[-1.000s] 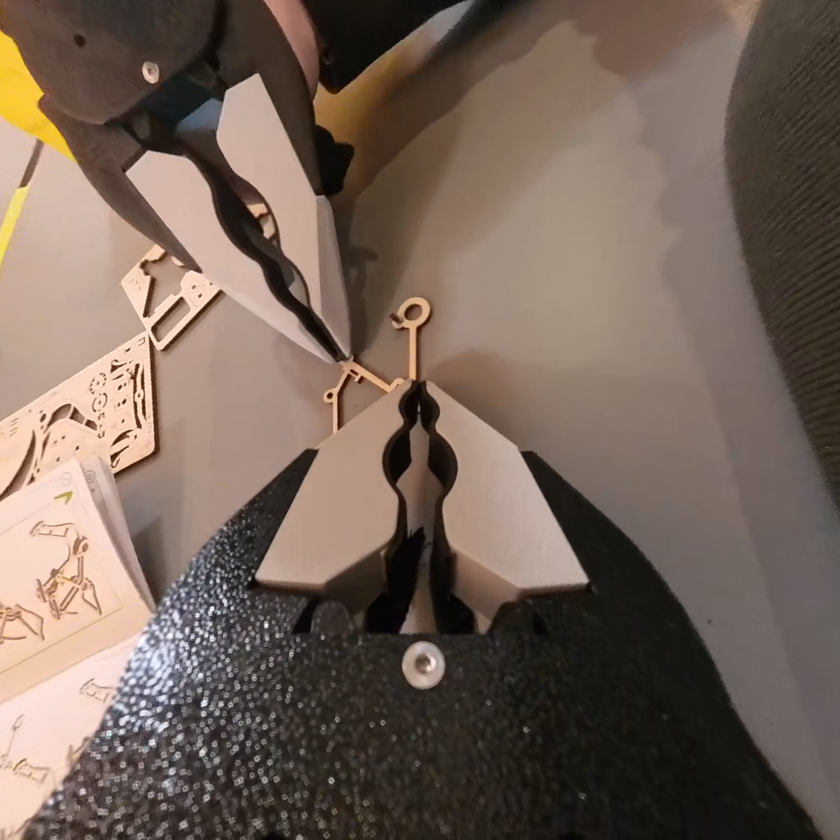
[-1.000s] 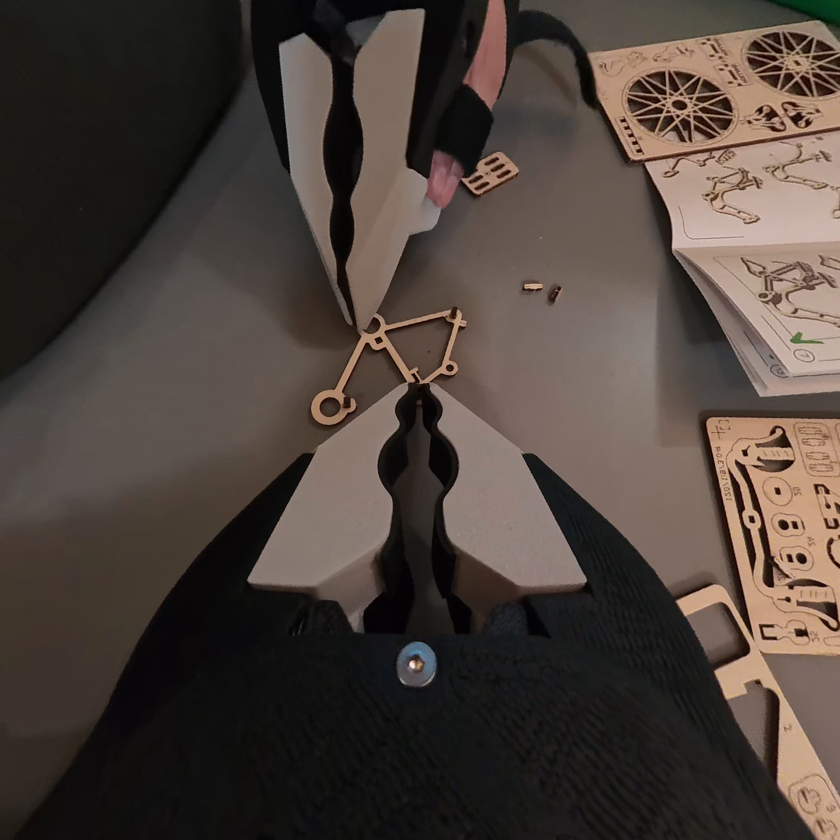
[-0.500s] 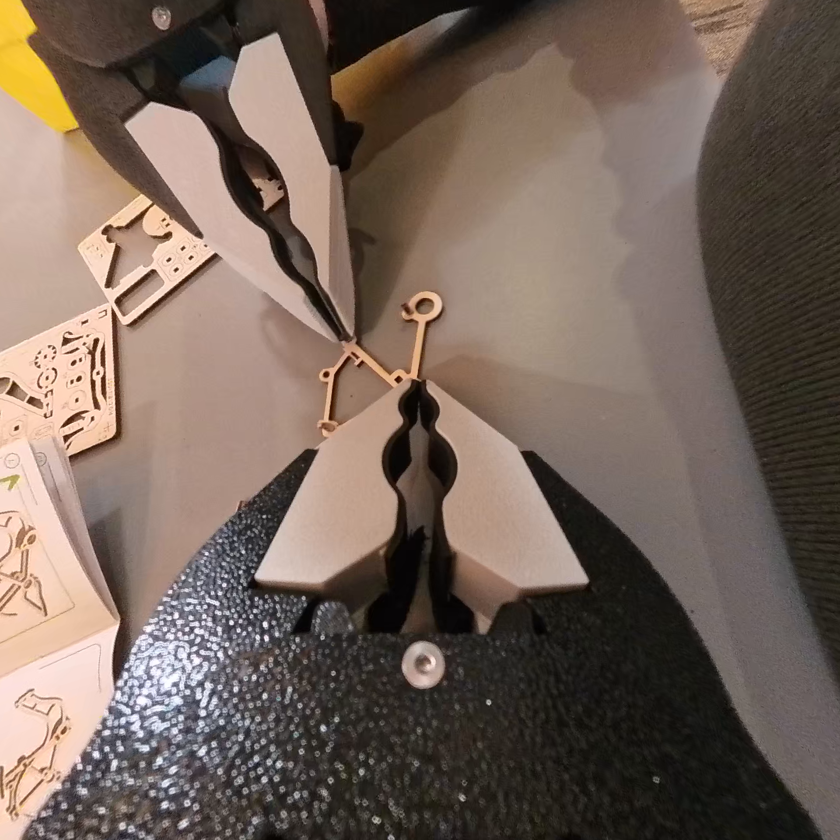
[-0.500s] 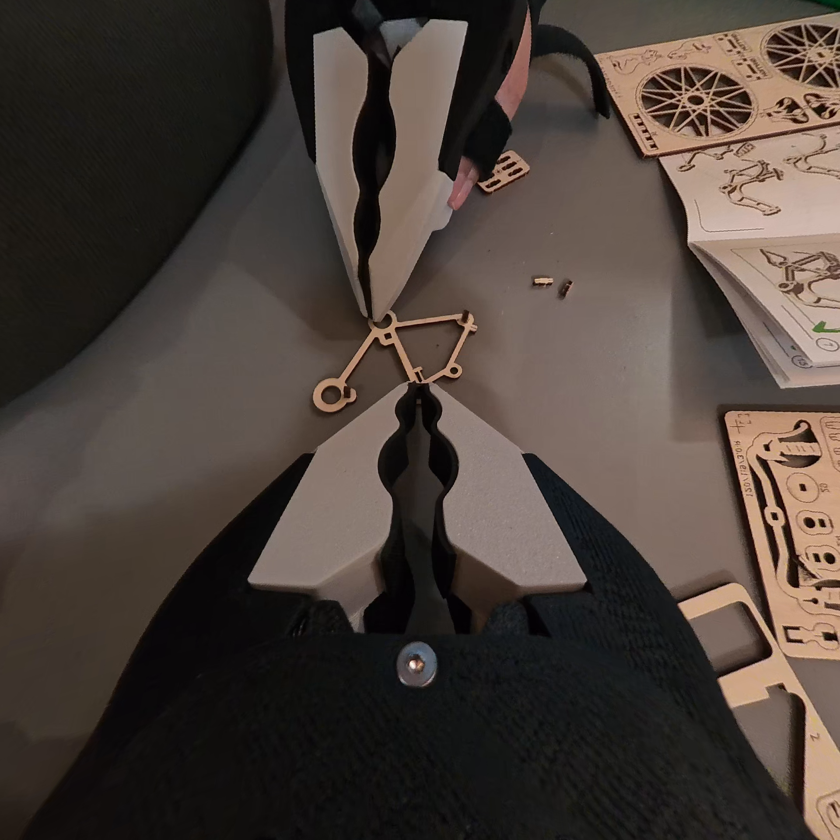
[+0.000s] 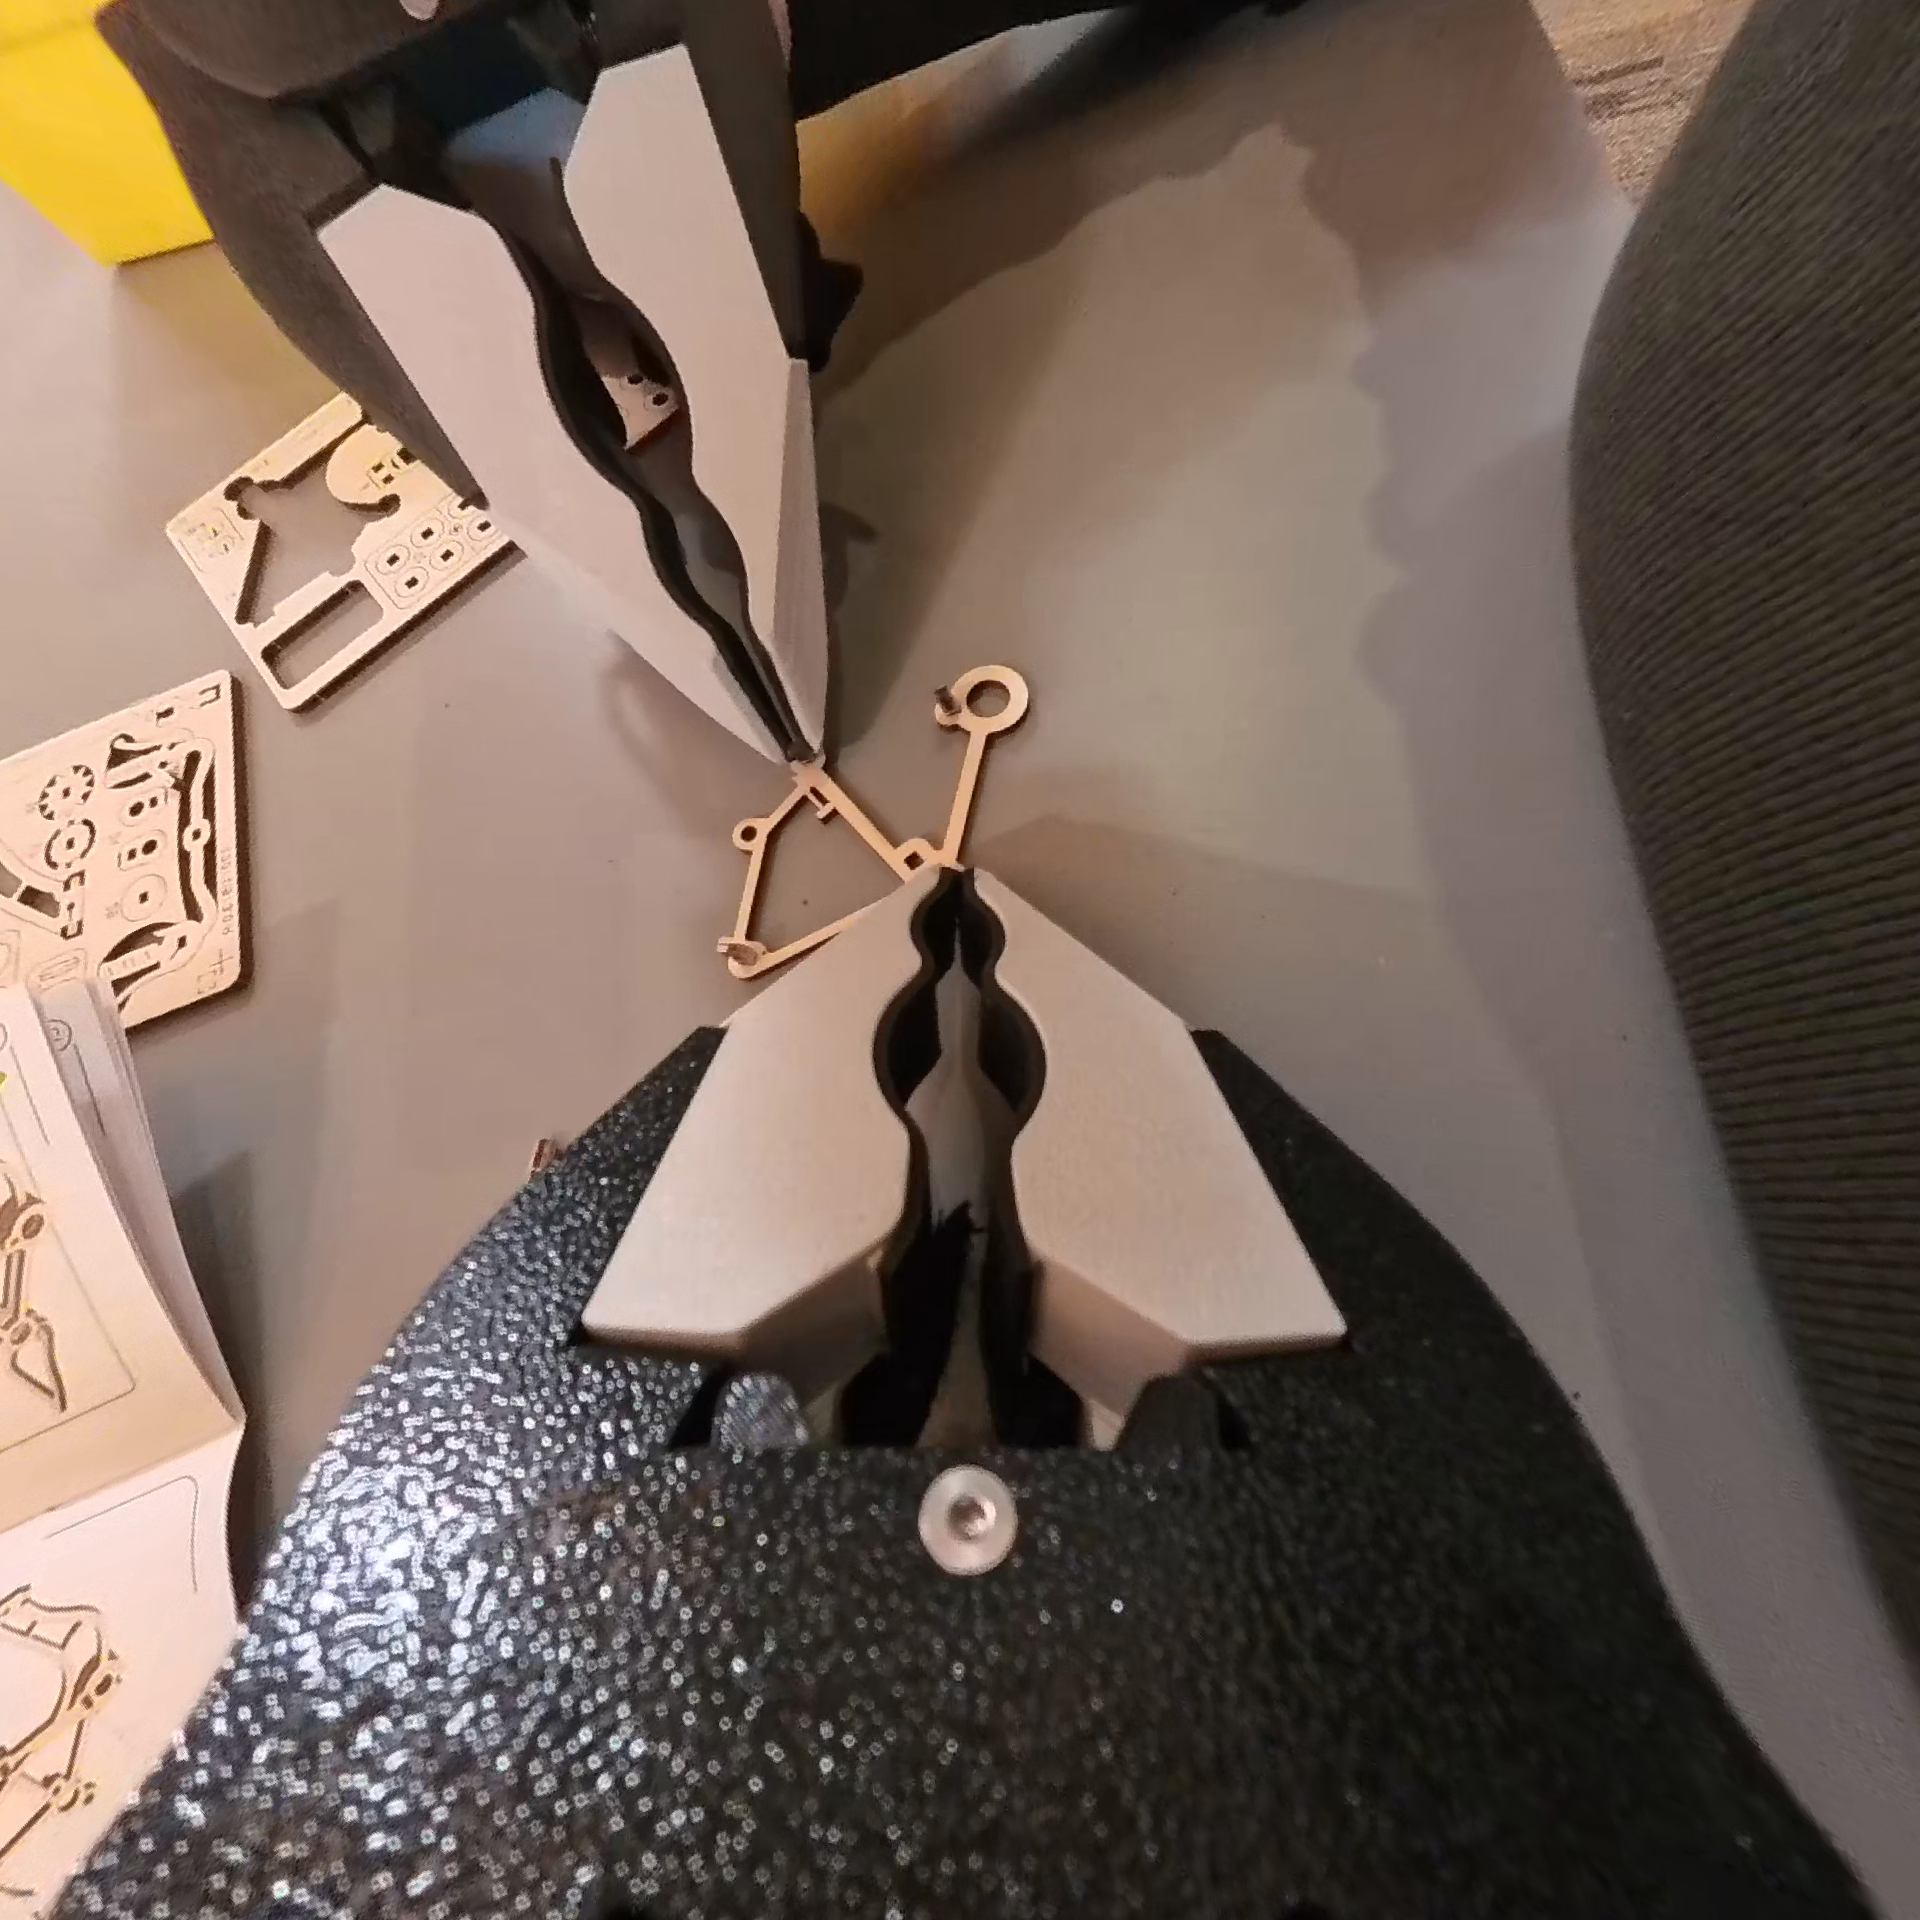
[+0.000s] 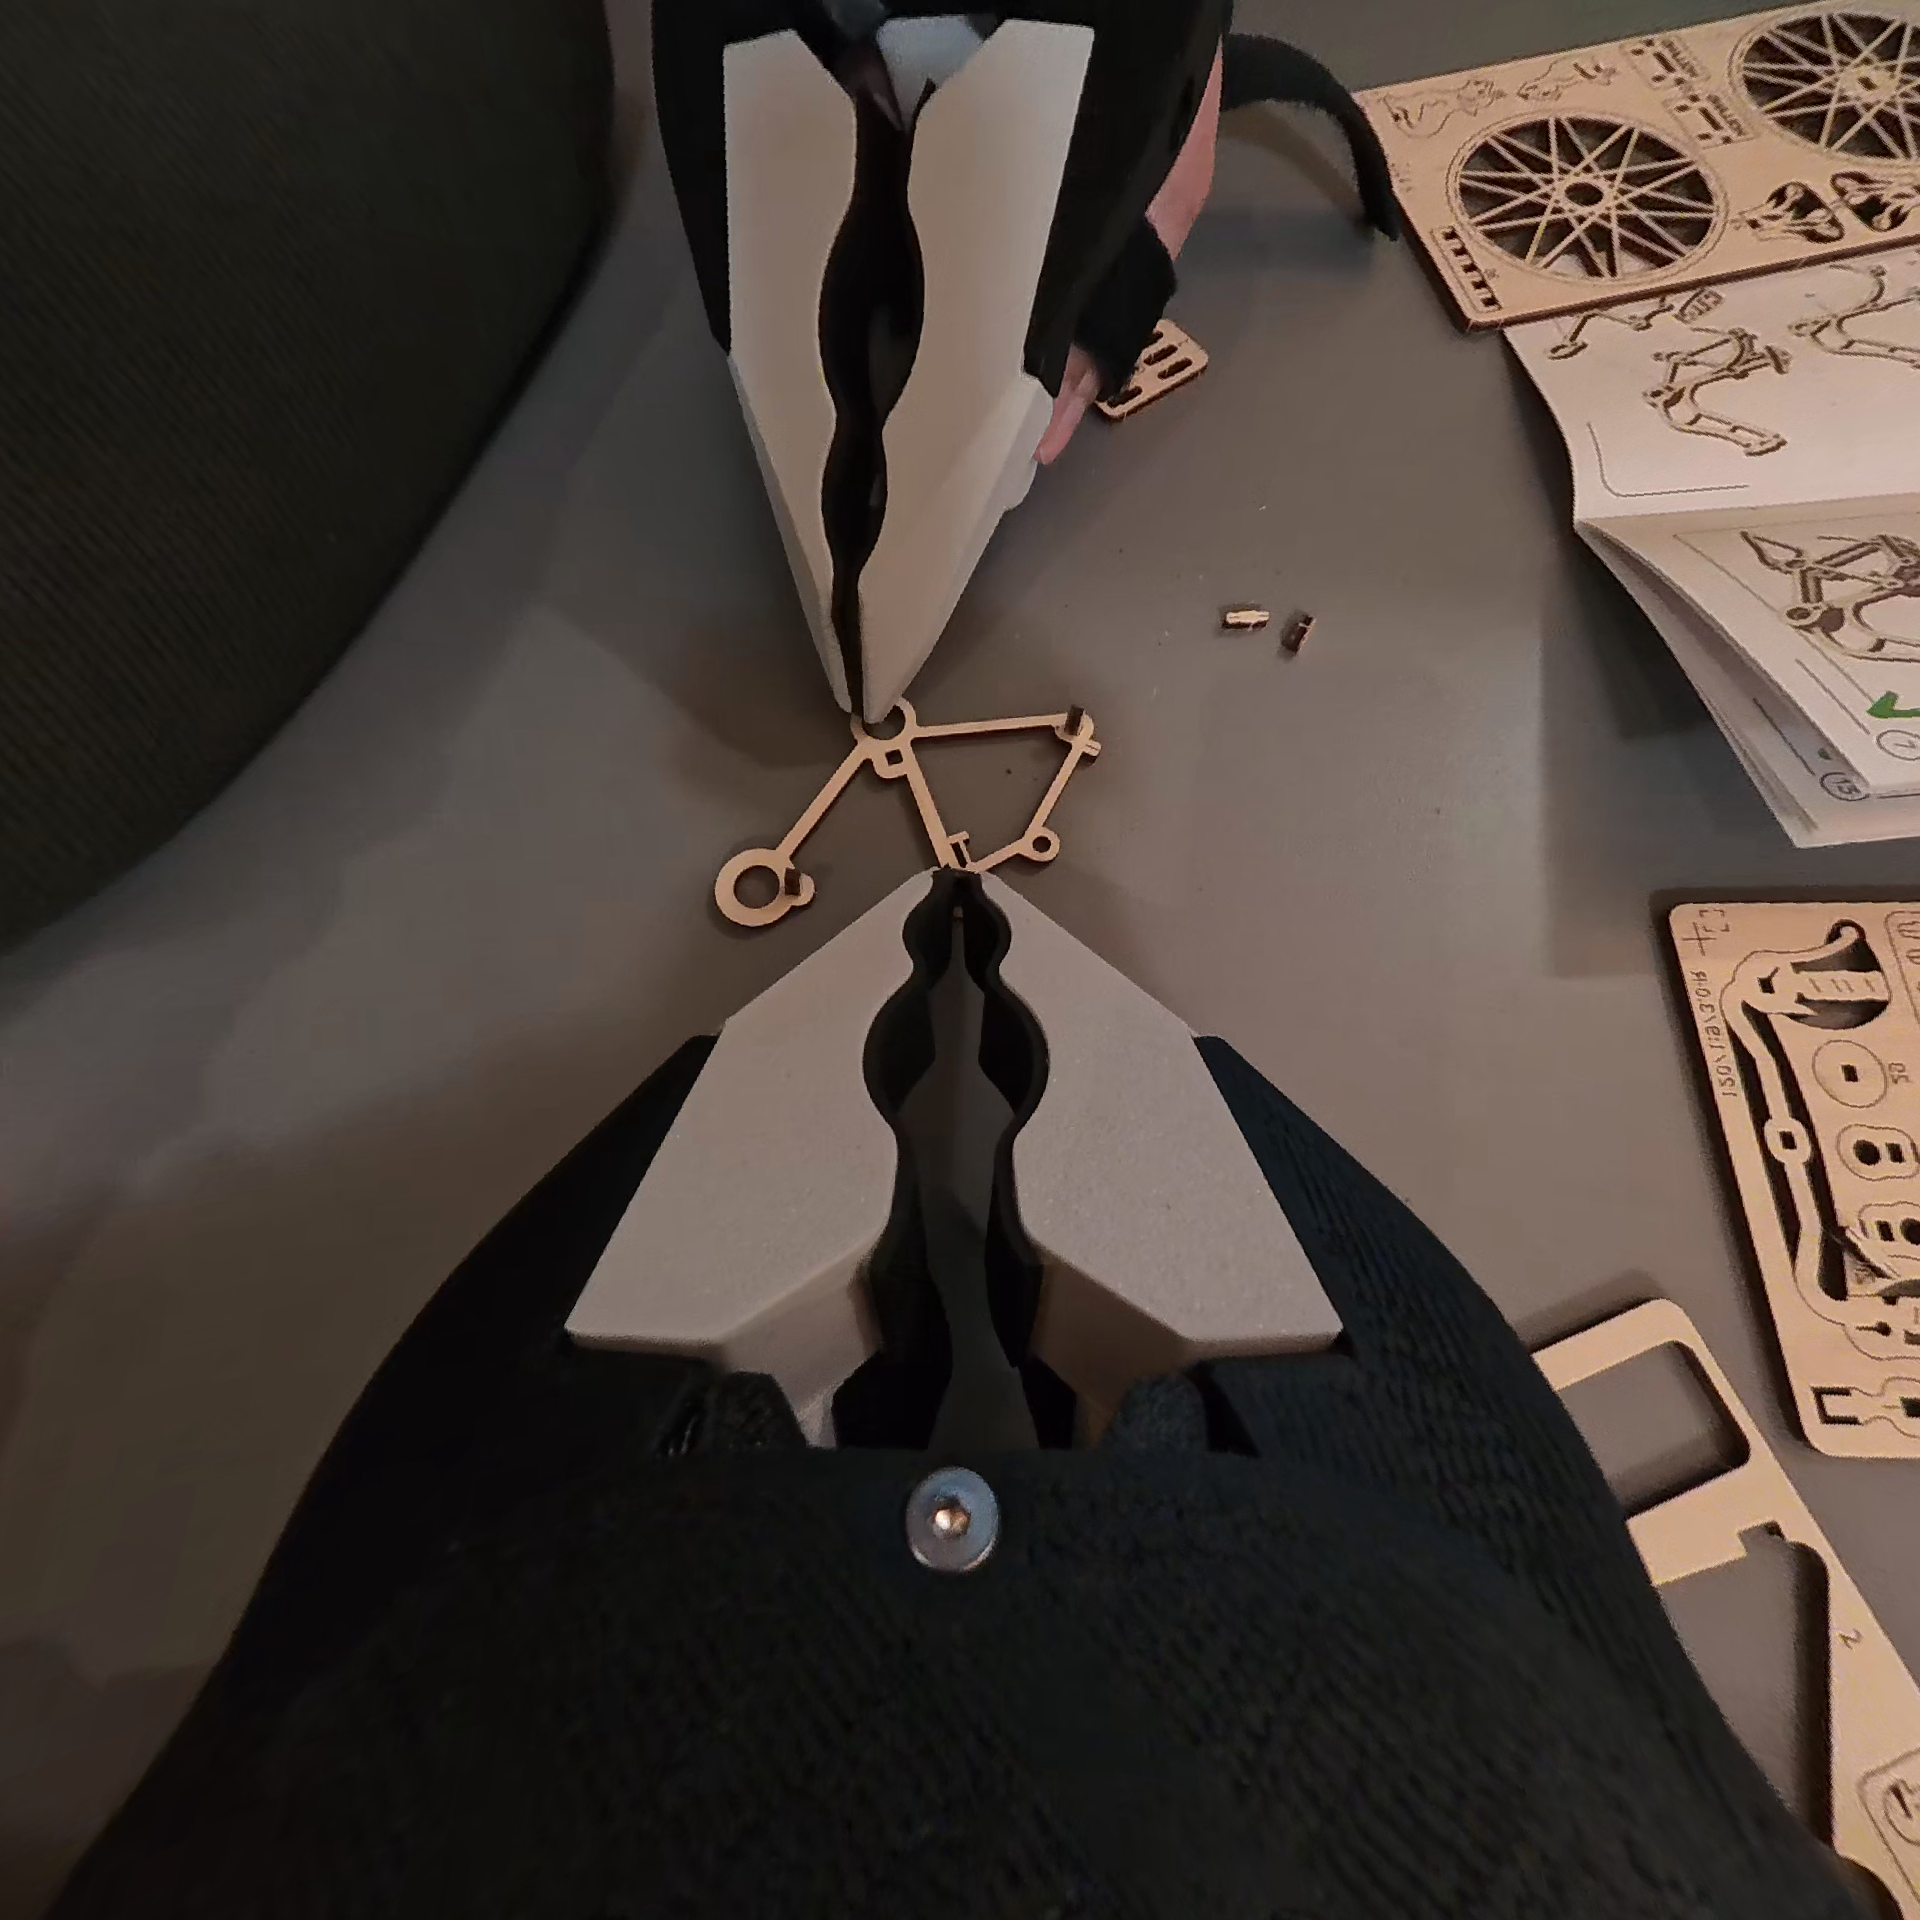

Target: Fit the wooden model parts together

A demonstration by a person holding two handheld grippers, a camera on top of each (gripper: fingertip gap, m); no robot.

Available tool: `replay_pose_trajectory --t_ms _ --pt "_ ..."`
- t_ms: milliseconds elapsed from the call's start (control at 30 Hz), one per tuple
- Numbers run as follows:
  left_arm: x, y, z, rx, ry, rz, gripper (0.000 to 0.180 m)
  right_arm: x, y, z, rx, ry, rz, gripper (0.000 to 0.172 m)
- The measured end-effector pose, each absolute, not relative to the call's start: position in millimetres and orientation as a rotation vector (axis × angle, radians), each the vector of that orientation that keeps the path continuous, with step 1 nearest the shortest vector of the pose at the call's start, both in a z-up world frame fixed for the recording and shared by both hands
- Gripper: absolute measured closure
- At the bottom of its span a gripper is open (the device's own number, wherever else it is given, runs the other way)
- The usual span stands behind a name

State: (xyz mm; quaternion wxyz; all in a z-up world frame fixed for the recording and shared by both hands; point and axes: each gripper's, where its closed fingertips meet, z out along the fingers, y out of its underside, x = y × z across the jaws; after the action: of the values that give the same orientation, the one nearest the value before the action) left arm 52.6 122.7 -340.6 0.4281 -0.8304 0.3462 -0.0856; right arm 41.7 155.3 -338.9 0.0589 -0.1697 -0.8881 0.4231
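Frame (image 6: 914, 800) lies flat on counter (image 6: 1351, 935), pegs (image 6: 1262, 623) loose; both grippers (image 5: 951, 878) (image 6: 956, 878) pressed together, tips on frame, pinching nothing visible.

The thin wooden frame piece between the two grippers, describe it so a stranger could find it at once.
On the grey table, between the two grey gripper tips, lies a flat pale wooden frame piece. Unlike the uncut part sheets nearby, it is an open outline with a ring-ended arm.
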Motion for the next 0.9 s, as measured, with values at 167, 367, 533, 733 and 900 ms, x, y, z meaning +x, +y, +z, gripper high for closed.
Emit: replay_pose_trajectory --t_ms 167,367,533,733,900 --pt "52.2 123.1 -340.4 -2.08 0.851 -0.231 0.18 42.1 155.8 -338.9 -0.527 -2.687 1.28 0.17" --pt "52.0 123.3 -340.6 -2.087 0.838 -0.253 0.18 42.9 156.2 -338.7 -0.529 -2.683 1.283 0.17" --pt "51.6 123.6 -340.6 -2.087 0.838 -0.251 0.18 43.4 156.7 -339.1 -0.535 -2.679 1.28 0.17" --pt "51.7 123.5 -340.6 -2.085 0.841 -0.248 0.18 42.6 156.3 -338.5 -0.539 -2.633 1.245 0.17" --pt "51.8 123.6 -340.5 -2.086 0.839 -0.261 0.18 42.1 155.7 -337.6 -0.541 -2.609 1.233 0.17"
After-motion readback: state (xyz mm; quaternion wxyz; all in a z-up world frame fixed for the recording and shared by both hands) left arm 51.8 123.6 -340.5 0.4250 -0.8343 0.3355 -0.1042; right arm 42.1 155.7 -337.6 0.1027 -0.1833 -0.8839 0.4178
